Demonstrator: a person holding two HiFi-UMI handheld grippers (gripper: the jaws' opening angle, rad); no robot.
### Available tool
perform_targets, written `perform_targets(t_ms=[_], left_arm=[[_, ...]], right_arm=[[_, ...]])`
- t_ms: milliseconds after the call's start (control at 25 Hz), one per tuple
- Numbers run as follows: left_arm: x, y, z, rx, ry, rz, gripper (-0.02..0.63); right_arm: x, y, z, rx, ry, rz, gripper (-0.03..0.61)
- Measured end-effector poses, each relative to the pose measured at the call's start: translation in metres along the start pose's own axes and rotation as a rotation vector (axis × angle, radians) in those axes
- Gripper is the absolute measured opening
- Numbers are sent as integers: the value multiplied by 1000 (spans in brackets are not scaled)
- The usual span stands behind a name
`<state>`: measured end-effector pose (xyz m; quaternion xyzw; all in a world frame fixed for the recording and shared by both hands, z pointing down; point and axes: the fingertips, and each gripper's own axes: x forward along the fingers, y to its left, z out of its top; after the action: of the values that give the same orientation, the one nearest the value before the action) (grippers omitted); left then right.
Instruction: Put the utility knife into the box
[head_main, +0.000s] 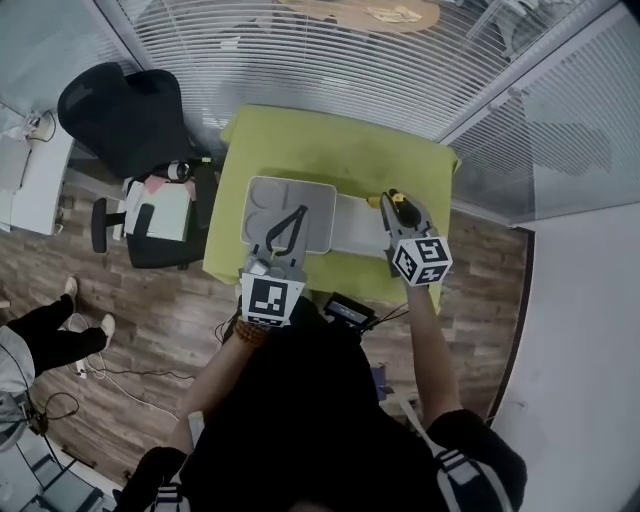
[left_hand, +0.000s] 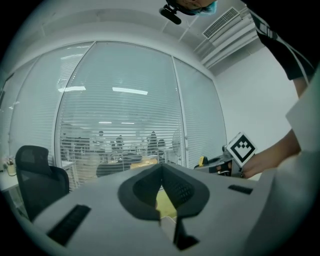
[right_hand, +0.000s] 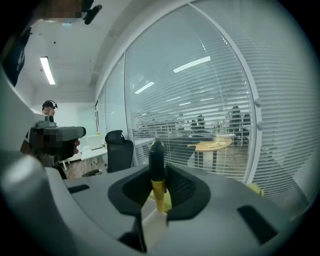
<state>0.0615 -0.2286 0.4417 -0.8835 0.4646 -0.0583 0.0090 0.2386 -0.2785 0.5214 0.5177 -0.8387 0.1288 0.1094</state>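
Observation:
The utility knife (head_main: 401, 199), yellow with a black end, is clamped upright in my right gripper (head_main: 394, 202), which hovers over the right part of the green table (head_main: 330, 150). In the right gripper view the knife (right_hand: 157, 172) stands between the jaws of the right gripper (right_hand: 158, 186). The open grey box (head_main: 262, 196) lies at the table's middle, with a paler part (head_main: 355, 222) beside it. My left gripper (head_main: 297, 214) hangs over the box, its jaws meeting at the tips with nothing between them. In the left gripper view the left gripper (left_hand: 161, 172) points across the table.
A black office chair (head_main: 130, 115) stands left of the table. Glass walls with blinds (head_main: 350, 50) run behind it. A black device (head_main: 345, 310) sits at the table's near edge. Cables and a person's legs (head_main: 50, 335) are on the wooden floor at the left.

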Motion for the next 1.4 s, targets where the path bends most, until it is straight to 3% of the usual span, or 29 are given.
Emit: perform_targets(t_ms=[520,1400], left_arm=[[-5,3,-15,-19,25,31,11],[-7,4,-23,-16,48,58,11]], right_arm=[[32,-5,-80,-47,137,64,64],[74,14,-159,-98,266,178,66]])
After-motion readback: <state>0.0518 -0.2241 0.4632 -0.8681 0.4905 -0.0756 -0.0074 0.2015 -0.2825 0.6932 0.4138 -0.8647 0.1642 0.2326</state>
